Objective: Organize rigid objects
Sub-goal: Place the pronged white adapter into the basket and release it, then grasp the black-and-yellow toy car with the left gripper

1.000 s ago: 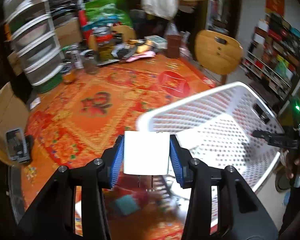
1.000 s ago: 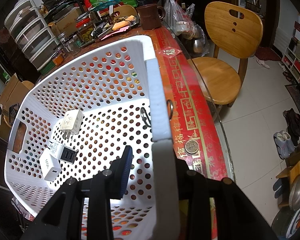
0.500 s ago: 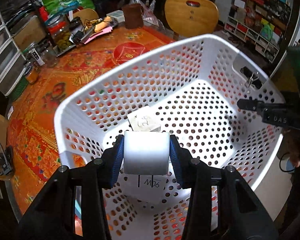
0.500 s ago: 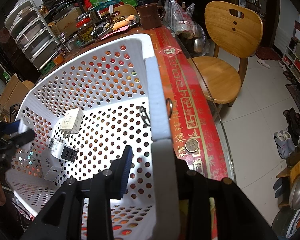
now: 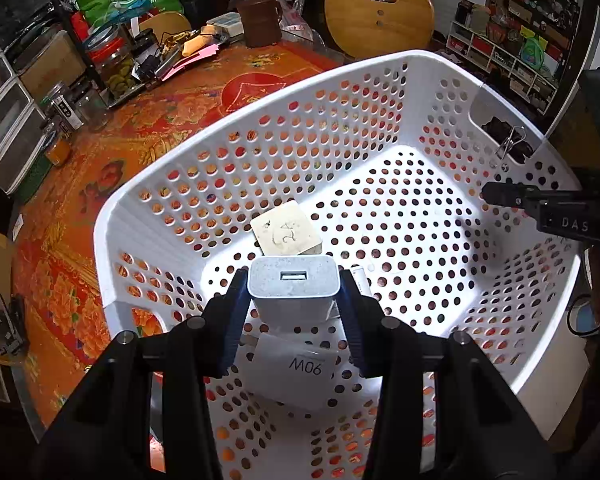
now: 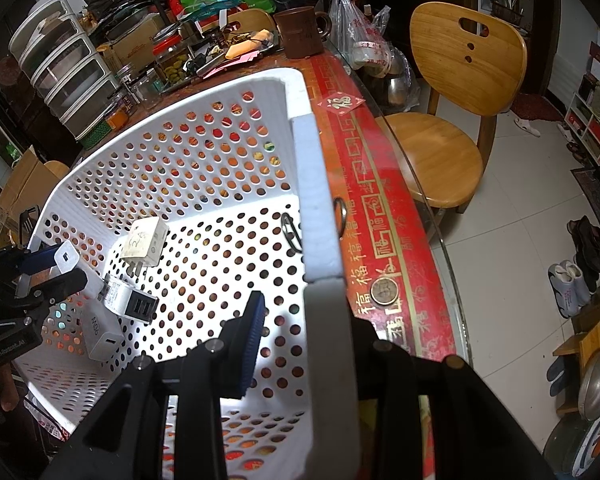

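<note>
My left gripper [image 5: 293, 294] is shut on a white USB charger [image 5: 293, 286] and hangs low inside the white perforated basket [image 5: 260, 108]. On the basket floor beneath it lie a cream charger marked by hand [image 5: 287, 234] and a white charger marked 90W [image 5: 296, 372]. The right wrist view also shows a charger with black ports [image 6: 130, 302] beside them, and the left gripper [image 6: 56, 266] at the basket's left end. My right gripper [image 6: 308, 340] is shut on the basket [image 6: 312, 184] wall, one blue pad inside, the other finger hidden outside.
The basket stands on a red-orange patterned table [image 5: 112, 152] near its edge. Jars [image 5: 116, 64], a brown mug [image 5: 260, 20] and clutter fill the far side, with plastic drawers [image 6: 68, 72] at left. A wooden chair [image 6: 452, 120] stands beyond the table edge. A coin [image 6: 384, 291] lies by the basket.
The left gripper carried the white charger from above the table to over the basket and sank down into it. The right gripper stayed clamped on the basket wall.
</note>
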Demonstrator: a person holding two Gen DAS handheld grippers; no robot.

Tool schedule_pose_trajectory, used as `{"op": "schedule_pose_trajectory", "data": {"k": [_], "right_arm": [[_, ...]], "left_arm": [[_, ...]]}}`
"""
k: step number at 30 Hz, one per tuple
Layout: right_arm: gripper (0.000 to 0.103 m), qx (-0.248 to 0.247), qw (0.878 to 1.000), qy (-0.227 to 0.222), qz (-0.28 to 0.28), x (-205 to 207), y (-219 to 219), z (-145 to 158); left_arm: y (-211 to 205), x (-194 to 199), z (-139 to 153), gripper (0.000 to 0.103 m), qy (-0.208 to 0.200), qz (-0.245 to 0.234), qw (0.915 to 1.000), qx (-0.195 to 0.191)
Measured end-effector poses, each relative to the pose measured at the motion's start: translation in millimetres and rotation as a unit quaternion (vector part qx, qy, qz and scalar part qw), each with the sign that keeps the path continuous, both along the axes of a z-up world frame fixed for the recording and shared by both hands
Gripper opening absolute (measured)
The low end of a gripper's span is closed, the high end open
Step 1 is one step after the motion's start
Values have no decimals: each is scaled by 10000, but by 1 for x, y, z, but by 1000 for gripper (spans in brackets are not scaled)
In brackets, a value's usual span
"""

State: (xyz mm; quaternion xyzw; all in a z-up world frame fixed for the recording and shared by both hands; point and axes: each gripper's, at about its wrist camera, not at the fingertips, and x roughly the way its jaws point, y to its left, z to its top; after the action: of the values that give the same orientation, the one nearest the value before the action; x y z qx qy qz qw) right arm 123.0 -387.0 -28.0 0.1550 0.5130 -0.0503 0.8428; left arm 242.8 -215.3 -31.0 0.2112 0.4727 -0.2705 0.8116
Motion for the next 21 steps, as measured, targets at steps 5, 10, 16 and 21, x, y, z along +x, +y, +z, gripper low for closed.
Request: {"op": "schedule_pose_trajectory", "data": {"k": [5,10,16,21], "right_arm": [[33,0,10000,3,0,0,0,0],[33,2,10000,3,1,0,0,0],[33,16,10000,-17,-1,-1,0,0],[33,15,10000,-13,3,-1,0,0]], "left_arm": [[3,-11,18,95,-763,2,9971,-6],[20,-23,45,102,-1234,0,9920,-249],[69,-27,57,102,-1357,380,9889,-460],[154,-12,64,102,-1347,1218,9811,-660]]}}
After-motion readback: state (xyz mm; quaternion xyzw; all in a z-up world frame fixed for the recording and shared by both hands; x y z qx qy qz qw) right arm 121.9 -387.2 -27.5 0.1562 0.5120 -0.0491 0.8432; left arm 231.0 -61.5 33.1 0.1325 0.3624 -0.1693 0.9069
